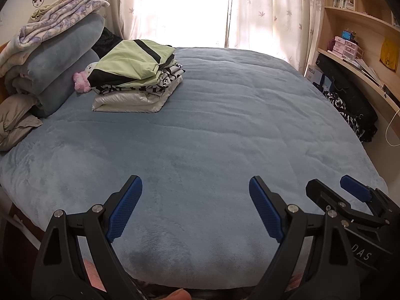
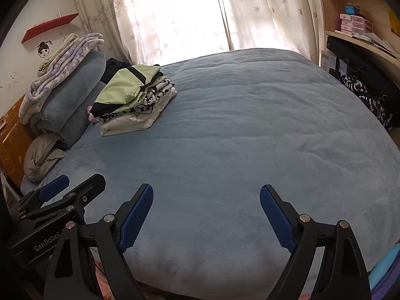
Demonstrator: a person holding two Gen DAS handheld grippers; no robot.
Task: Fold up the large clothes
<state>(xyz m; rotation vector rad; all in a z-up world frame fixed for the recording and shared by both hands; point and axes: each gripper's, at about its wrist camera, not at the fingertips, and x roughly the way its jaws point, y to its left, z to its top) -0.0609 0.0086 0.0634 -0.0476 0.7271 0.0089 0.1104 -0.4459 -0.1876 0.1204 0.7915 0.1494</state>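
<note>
The left gripper and the right gripper were held side by side above the near edge of the bed, both angled down toward its blue cover. Each gripper's fingers stood wide apart with nothing between them. The stack of folded clothes lay at the far left of the bed, against the rolled blankets, probably to keep the middle of the bed free as a folding surface. A dark patterned heap lay off the bed's right side, possibly the next garment.
</note>
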